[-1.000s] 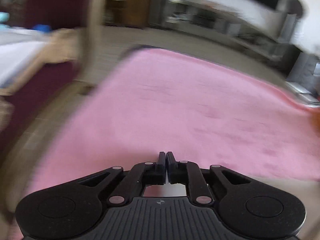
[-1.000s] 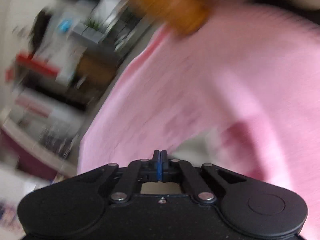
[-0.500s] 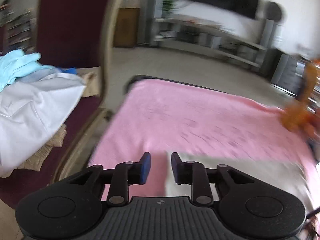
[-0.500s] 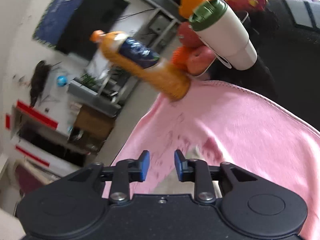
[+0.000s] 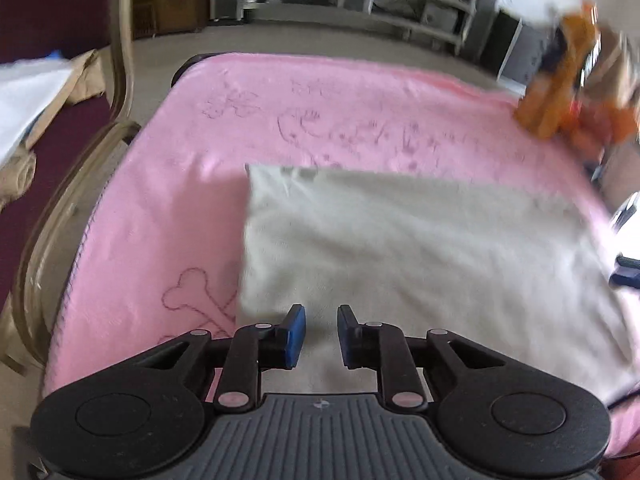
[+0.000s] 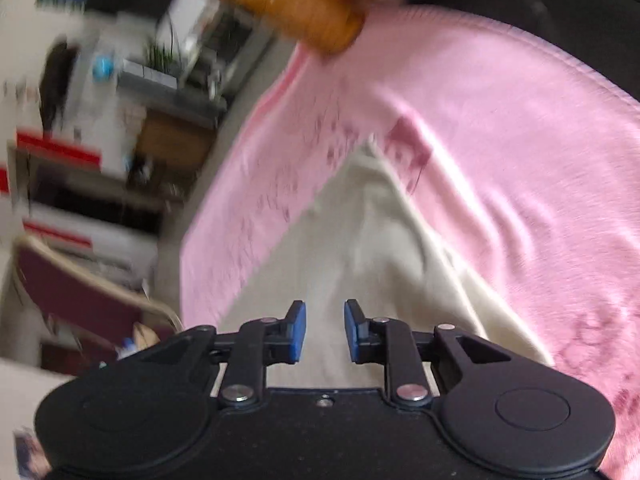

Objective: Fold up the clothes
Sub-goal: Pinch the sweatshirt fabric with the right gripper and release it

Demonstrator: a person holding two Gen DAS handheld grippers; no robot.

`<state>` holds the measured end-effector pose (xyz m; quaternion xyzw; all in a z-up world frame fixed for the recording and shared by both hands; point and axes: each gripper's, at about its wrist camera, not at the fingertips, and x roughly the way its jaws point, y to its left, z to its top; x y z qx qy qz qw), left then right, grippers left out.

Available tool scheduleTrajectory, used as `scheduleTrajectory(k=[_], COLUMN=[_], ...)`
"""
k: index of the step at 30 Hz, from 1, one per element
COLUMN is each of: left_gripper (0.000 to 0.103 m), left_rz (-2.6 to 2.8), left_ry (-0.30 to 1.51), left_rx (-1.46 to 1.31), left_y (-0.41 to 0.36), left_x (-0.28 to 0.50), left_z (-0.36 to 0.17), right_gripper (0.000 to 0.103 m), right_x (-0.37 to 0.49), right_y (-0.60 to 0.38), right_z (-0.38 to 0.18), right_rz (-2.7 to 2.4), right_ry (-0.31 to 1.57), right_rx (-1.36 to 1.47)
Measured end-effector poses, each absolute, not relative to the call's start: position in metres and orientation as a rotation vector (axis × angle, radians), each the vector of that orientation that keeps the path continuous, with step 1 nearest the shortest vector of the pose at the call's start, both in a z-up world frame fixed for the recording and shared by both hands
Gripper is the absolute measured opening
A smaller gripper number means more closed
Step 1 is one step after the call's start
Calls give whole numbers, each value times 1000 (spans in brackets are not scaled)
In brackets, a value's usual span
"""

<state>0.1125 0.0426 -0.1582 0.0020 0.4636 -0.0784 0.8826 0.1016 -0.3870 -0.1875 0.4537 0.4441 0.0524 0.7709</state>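
Note:
A cream-white folded cloth (image 5: 420,248) lies flat on a pink blanket (image 5: 320,112) spread over the table. My left gripper (image 5: 321,332) is open and empty, just above the cloth's near left corner. In the right wrist view the same cloth (image 6: 352,240) runs away from me to a far corner on the pink blanket (image 6: 500,140). My right gripper (image 6: 325,330) is open and empty above the cloth's near end. Its tip shows at the right edge of the left wrist view (image 5: 626,270).
An orange drink bottle (image 5: 556,80) stands at the blanket's far right corner, with fruit beside it; it also shows in the right wrist view (image 6: 280,4). A maroon chair (image 5: 60,152) with piled clothes (image 5: 24,96) stands left of the table. Shelving lines the far wall.
Both grippers were shut a second ago and have opened, letting go of the cloth. The cloth now lies folded flat on the blanket. Both views have tipped down toward it.

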Motion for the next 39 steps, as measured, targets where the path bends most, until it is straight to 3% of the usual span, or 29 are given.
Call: scheduleTrajectory(k=[2,3,4,11,13,15,17,21,25,26,27,28,32,33,34,39], left_gripper=[27,28,30,29,26,17,17,24,30,33,34,34,33,29,26,22], left_rz=[-151,-140,-119,21,11,1,-62,-199,-170,-152,-136,-120,-57,-41,-26,-65], left_ry=[963,963,966,977,960,935,912,878,942,956,971,987,1028,1023,1012,837], left_rx=[34,42,40,96,70,48,-1,23,169,183,188,178,99,80,54,-90], left_y=[42,44,47,71,76,80,80,55,33,33,36,40,61,65,69,85], left_x=[111,111,110,95,85,74,63,51,57,57,58,57,52,50,49,50], left_z=[-160,-161,-162,-161,-155,-149,-142,-141,-160,-163,-164,-162,-159,-157,-154,-111], right_gripper=[21,3,0,1,5,11,12,25,25,18,2,1,2,13,16,17], right_x=[107,108,107,66,52,36,26,24,51,56,55,54,38,33,28,18], right_y=[-384,-386,-392,-440,-445,-447,-441,-414,-381,-377,-379,-382,-403,-409,-412,-416], right_z=[-195,-199,-204,-201,-193,-181,-173,-175,-187,-192,-195,-195,-192,-192,-189,-162], right_rz=[69,24,-8,-288,-350,-347,-259,4,55,24,-14,-51,-211,-252,-324,-216], right_ry=[1027,1055,1068,1010,986,932,883,903,1073,1116,1127,1128,1067,1051,1030,832], right_rx=[921,892,898,944,898,881,904,964,812,773,764,762,778,790,767,842])
